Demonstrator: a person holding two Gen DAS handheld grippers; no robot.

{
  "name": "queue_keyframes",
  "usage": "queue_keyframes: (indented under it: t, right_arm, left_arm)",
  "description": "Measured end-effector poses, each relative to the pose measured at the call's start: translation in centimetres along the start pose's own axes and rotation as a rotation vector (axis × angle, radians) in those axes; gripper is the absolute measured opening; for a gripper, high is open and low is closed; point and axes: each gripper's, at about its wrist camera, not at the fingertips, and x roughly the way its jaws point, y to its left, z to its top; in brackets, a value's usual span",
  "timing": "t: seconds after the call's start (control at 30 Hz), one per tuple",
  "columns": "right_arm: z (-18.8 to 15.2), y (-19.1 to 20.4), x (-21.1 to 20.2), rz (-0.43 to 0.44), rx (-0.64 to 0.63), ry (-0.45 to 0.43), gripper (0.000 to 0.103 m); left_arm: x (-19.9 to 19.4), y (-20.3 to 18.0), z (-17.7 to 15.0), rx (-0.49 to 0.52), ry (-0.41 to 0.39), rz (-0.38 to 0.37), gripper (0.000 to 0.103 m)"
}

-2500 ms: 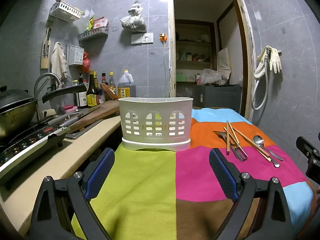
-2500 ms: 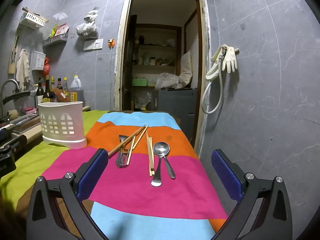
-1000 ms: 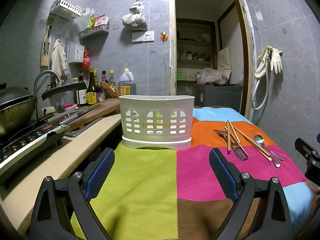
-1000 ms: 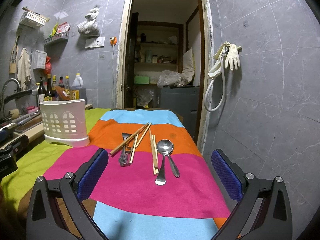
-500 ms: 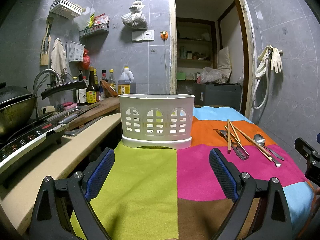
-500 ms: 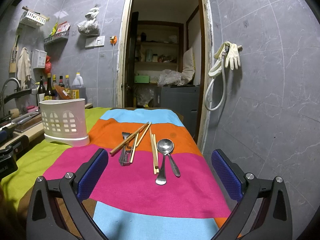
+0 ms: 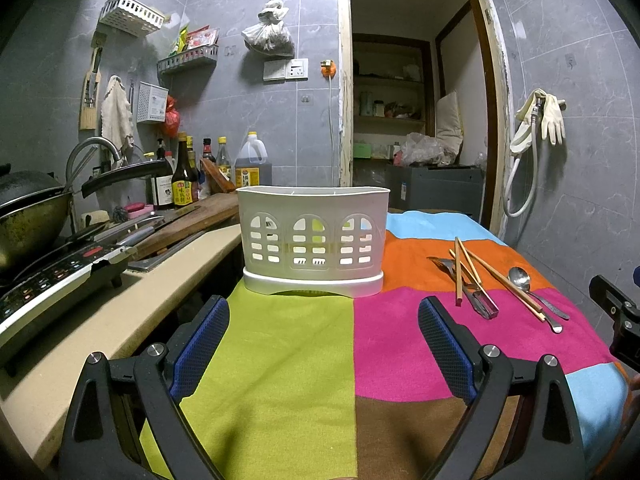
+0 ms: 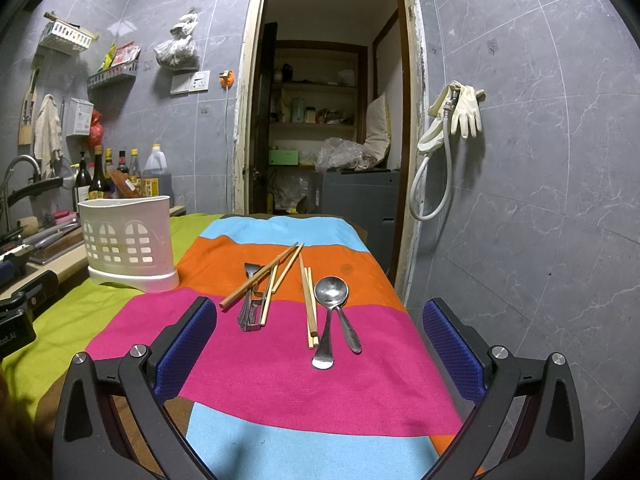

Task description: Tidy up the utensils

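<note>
A white perforated utensil holder (image 7: 313,236) (image 8: 129,248) stands upright on a striped cloth. To its right lie several wooden chopsticks (image 8: 280,272) (image 7: 464,268), a metal fork (image 8: 247,300) under them, and two metal spoons (image 8: 331,312) (image 7: 524,284). My left gripper (image 7: 323,344) is open over the green stripe, short of the holder, with nothing between its blue pads. My right gripper (image 8: 320,344) is open low over the pink stripe, the spoon handles lying between its fingers' line of sight. Part of the right gripper (image 7: 618,320) shows at the left view's right edge.
The striped cloth (image 8: 280,400) covers a narrow table whose right edge runs near a grey tiled wall. Left of it is a counter with an induction stove (image 7: 48,280), a wok (image 7: 28,216), a cutting board (image 7: 192,220) and bottles (image 7: 184,180). A doorway (image 8: 328,120) is behind.
Both grippers have barely shifted; the views drifted slightly. Nothing was picked up and the utensils lie where they were.
</note>
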Motion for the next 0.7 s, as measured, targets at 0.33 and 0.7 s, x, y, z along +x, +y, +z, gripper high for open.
queue_keyframes:
  t: [0.33, 0.7]
  right_arm:
    - [-0.2, 0.2, 0.0, 0.000, 0.000, 0.002, 0.103]
    - [-1.1, 1.0, 1.0, -0.005, -0.006, 0.002, 0.103]
  left_arm:
    - [0.2, 0.3, -0.8, -0.001, 0.001, 0.000, 0.093]
    - [0.6, 0.6, -1.3, -0.002, 0.007, 0.005, 0.093]
